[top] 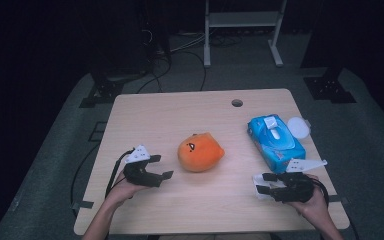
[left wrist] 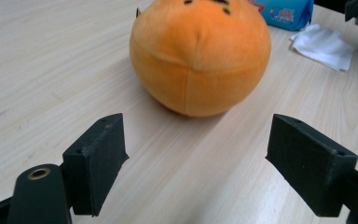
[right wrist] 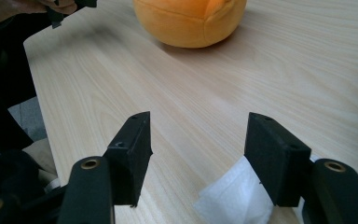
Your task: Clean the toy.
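Wipes pack (top: 275,142) beside orange plush (top: 200,152)

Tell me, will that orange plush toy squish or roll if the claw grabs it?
The orange plush toy looks soft, with fuzzy fabric and stitched seams, so it would probably squish. Its round shape might let it roll a little if nudged. The open left claw stands apart from it, about as wide as the toy.

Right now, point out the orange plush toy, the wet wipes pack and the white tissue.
orange plush toy (top: 200,152), high view, its middle.
wet wipes pack (top: 276,142), high view, blue top.
white tissue (left wrist: 325,45), left gripper view, its centre.
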The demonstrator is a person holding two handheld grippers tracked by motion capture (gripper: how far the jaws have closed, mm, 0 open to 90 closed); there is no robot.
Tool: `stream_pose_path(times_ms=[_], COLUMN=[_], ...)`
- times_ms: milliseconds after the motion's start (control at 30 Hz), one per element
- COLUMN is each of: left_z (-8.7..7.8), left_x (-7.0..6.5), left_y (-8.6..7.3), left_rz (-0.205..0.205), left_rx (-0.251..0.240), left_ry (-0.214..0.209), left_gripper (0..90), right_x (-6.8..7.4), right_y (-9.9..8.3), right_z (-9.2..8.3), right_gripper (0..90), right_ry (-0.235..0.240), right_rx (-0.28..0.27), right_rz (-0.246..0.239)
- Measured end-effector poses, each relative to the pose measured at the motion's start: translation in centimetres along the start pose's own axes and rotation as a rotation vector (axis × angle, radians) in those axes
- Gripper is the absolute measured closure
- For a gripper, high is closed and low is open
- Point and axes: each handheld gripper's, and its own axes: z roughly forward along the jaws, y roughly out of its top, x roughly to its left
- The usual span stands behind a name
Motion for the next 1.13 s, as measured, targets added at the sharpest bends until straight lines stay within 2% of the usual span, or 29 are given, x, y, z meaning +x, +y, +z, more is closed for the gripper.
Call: stream_pose_path(times_ms=[333,667,900,1133], left_z=[-0.7,-0.9,-0.7,-0.3], left_x=[0.3,-0.2,-0.3,-0.4], left_y=[-1.7,-2.9,-3.4,-3.3], left_rz=[-0.031,-0.037,-0.052,-0.044], left_rx=[0.020,0.048,0.051,0.055], left_ry=[0.016,0.010,0.002,-0.001], left_gripper=[18.1,17.5,16.2,16.1], right_x=[-0.1,0.0,0.0,0.1], right_y=[0.0,0.0,0.0,0.1], right_z=[0.1,0.3,0.2,0.3], right_gripper=[39.5,39.4,39.4,39.4], right_ry=[0.005,0.011,0.012,0.021], right_rx=[0.005,0.016,0.014,0.015], right_rz=[-0.002,0.002,-0.004,-0.002])
